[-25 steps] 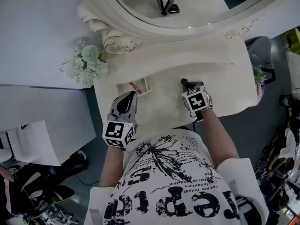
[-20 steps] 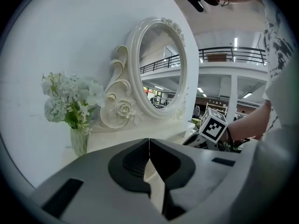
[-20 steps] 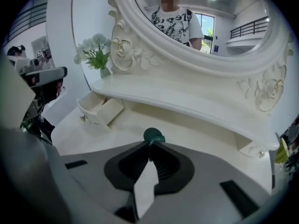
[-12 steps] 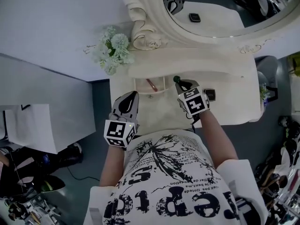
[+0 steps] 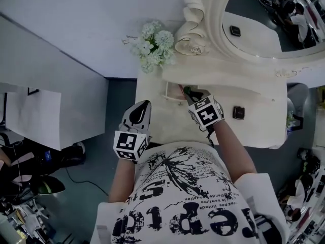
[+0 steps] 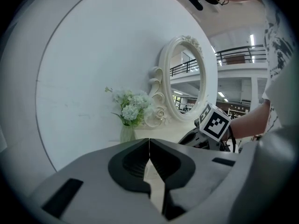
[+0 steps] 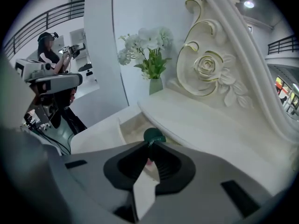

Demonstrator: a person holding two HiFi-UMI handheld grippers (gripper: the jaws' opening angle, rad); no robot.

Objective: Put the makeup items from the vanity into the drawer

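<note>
Makeup item (image 7: 154, 135), with a round dark-green cap, is pinched in the right gripper (image 7: 149, 148). The jaws are pressed onto its body, and only the cap stands clear beyond their tips. It hangs over the open drawer (image 5: 171, 97), at the side next to the shelf. Whether it touches the drawer floor cannot be told.

The right forearm reaches forward from the torso, and that gripper tips steeply down with its marker cube facing up. The left gripper (image 6: 149, 155) has its jaws pressed together with nothing between them. It sits nearly level, close to the person's body, over the front left corner of the vanity (image 5: 254, 133).

The jaws are matte grey with dark, ribbed, scooped pads. The drawer is a small, shallow, pale tray with thin upright walls. In the head view a slim pinkish thing seems to lie in it beside the gripper tips.

The vanity top is smooth cream with a rounded front edge. A raised shelf (image 7: 210, 125) with a curved lip runs along the back, and its edge passes just behind the green cap. The drawer's far end sits under that lip.

To the right of the right gripper lies a stretch of bare top, then a dark, square compact (image 5: 238, 112) with rounded corners.

White flowers (image 5: 154, 43) in a vase stand at the back left corner, near the drawer. Beside them rises the oval mirror (image 5: 264, 24), in a carved frame with a rose scroll.
</note>
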